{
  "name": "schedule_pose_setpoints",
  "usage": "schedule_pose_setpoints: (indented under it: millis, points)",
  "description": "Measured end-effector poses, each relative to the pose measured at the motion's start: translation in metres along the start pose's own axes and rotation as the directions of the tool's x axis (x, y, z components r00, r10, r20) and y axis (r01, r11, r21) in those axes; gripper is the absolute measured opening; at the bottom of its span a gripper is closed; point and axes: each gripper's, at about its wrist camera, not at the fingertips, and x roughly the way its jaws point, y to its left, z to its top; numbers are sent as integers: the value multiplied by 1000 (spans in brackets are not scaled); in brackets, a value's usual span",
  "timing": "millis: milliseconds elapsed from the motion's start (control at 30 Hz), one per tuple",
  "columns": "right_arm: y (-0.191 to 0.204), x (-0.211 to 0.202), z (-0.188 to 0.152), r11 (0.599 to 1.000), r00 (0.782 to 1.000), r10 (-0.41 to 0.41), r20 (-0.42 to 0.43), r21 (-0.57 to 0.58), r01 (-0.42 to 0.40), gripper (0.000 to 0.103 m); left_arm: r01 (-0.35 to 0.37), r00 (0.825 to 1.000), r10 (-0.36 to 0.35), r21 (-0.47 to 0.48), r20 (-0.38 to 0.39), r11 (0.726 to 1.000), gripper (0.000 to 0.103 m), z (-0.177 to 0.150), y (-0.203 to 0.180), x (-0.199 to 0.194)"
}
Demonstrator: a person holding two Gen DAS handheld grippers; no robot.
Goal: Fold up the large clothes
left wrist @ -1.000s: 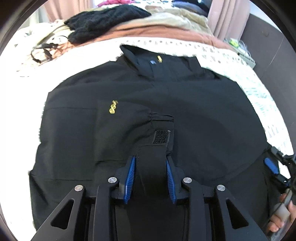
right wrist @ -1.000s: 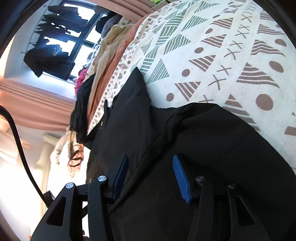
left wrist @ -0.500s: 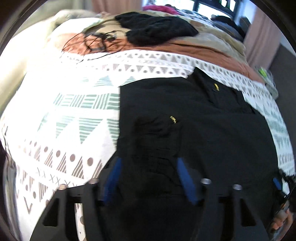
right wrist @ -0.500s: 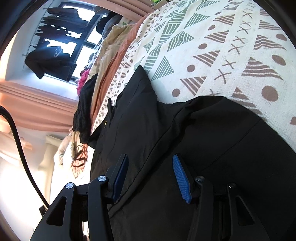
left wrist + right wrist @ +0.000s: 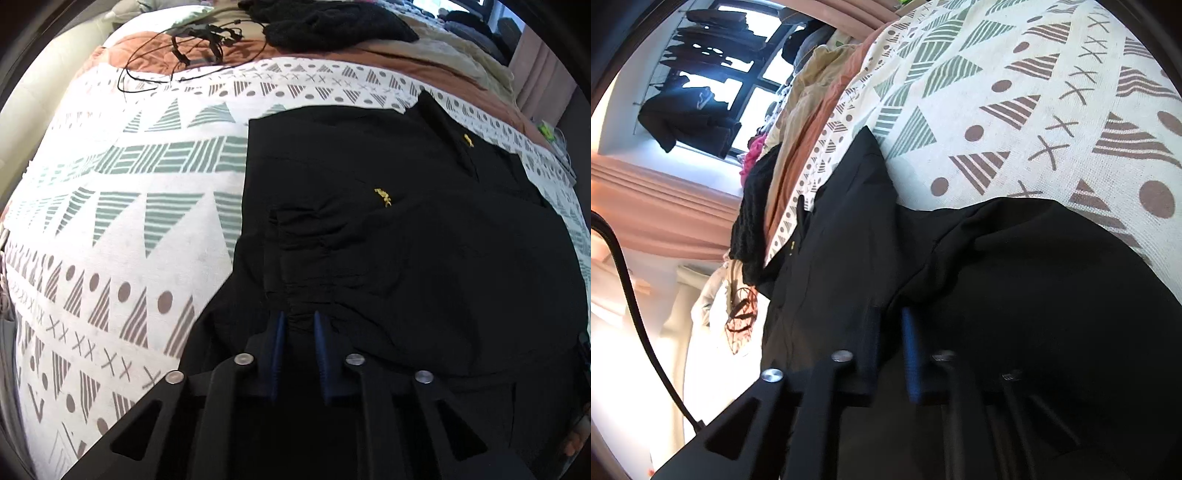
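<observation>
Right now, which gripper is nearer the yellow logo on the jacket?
Left. The left gripper pinches bunched fabric just below the yellow logo. The right gripper grips the jacket at its far side.

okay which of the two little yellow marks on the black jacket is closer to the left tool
The lower yellow mark, mid-chest on the black jacket, is nearer the left tool. The other yellow mark sits farther up by the collar.

The big black cloth jacket [image 5: 424, 258] has small yellow marks far ahead of the left claw. Left of that claw, the white bed cover [image 5: 129, 221] shows green striped triangles, brown dots and crosses. Far ahead lie a rust-orange blanket [image 5: 332, 55] and a black fuzzy knit [image 5: 332, 22]. Both claws have blue pads [image 5: 319, 354].
</observation>
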Motion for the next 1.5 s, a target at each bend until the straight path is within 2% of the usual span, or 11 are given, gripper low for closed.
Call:
schedule_pose_setpoints:
  millis: [100, 200, 400, 433, 533, 567, 600, 800, 933, 1267, 1500]
  points:
    - [3, 2, 1, 1000, 1000, -16, 2, -24, 16, 7, -12, 1000, 12, 0, 7, 1000, 0, 13, 3, 4]
    - [5, 4, 1, 999, 1000, -24, 3, -34, 24, 7, -66, 997, 66, 4, 27, 998, 0, 19, 6, 3]
    - [7, 2, -1, 998, 998, -67, -5, 1, 67, 14, -2, 1000, 2, -8, 8, 1000, 2, 13, 14, -4]
    - [9, 0, -1, 997, 997, -82, -5, -2, 82, 26, 18, 1000, -18, -11, 10, 1000, 7, 10, 16, -8]
    - [16, -8, -4, 998, 998, -64, 7, -14, 64, 59, 48, 998, -47, -19, 44, 999, 59, -3, 23, -26]
    - [18, -11, -5, 997, 997, -73, 9, -25, 73, 63, 52, 996, -50, -23, 73, 998, 78, -8, 26, -35]
    - [21, -15, -7, 996, 996, -85, 13, -37, 86, 66, 56, 993, -53, -26, 107, 998, 85, -14, 30, -45]
    - [21, -38, -20, 996, 997, -82, 16, -43, 82, 67, 103, 985, -98, -26, 145, 994, 86, -49, 45, -82]
    - [23, -61, -29, 995, 996, -75, 42, -60, 78, 92, 106, 983, -102, -20, 150, 994, 86, -75, 56, -102]
    - [15, -114, -66, 998, 998, -31, 57, -49, 34, 92, 122, 981, -104, -102, 163, 987, 86, -146, 104, -138]
    - [-5, -158, -101, 994, 992, -72, 102, -81, 80, 92, 163, 980, -140, -163, 142, 973, 86, -198, 131, -149]
